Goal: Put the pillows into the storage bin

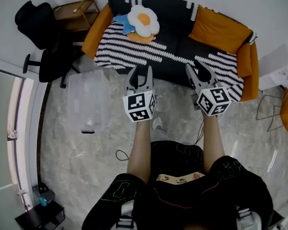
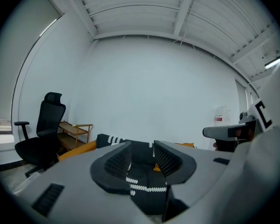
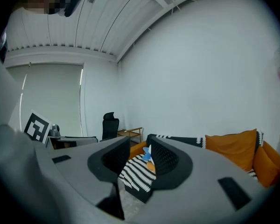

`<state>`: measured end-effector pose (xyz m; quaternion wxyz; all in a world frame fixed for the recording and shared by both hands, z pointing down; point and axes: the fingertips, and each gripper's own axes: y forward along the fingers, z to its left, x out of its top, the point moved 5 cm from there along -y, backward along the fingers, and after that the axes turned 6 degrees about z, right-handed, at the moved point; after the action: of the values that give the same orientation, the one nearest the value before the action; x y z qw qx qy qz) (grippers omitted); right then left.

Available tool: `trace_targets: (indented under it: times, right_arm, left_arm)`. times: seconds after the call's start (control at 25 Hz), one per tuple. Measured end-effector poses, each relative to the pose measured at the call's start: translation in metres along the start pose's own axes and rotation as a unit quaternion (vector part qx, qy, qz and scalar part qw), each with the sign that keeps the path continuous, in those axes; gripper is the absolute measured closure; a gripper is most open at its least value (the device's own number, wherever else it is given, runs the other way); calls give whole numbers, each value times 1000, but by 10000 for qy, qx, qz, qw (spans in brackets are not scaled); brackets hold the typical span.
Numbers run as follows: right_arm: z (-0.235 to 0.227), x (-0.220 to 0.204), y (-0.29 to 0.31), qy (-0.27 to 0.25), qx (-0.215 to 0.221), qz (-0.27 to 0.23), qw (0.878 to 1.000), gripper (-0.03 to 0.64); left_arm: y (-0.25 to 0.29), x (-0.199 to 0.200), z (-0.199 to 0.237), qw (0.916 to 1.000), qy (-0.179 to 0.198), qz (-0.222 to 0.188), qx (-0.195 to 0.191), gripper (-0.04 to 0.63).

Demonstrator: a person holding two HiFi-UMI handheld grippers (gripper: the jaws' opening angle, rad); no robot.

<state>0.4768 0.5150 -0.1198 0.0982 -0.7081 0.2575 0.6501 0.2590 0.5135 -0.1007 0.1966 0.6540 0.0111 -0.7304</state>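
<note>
Counting now: one sofa (image 1: 182,42) is showing, and on it I'm making out two pillows for sure, one egg-shaped pillow (image 1: 143,19) and one orange pillow (image 1: 221,28). Blue and orange bits are peeking out from under the egg one, and I'm not managing to count those apart. One clear storage bin (image 1: 89,102) is standing on the floor. One black office chair (image 1: 43,37) and one wooden rack (image 1: 79,11) are sitting at the back. Two sets of tongs are showing, the left tongs (image 1: 139,75) and the right tongs (image 1: 198,71), each carrying one marker cube (image 1: 139,106).
</note>
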Motion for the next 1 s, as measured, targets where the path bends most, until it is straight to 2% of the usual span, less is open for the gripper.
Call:
trace_targets:
  times: [0.32, 0.6, 0.8, 1.0]
  right_arm:
    - [-10, 19, 67, 42, -35, -72, 10000, 430]
    - [-16, 28, 96, 61, -146, -102, 9998, 430]
    - [-21, 28, 120, -355, -502, 218, 9979, 425]
    - [-32, 32, 155, -251, -381, 172, 9988, 425]
  left_arm:
    - [60, 14, 41, 9996, -245, 90, -109, 405]
    - [82, 25, 64, 9991, -392, 82, -153, 396]
    - [96, 33, 76, 9979, -525, 156, -339, 363]
    - [123, 48, 89, 9983, -462, 94, -351, 351]
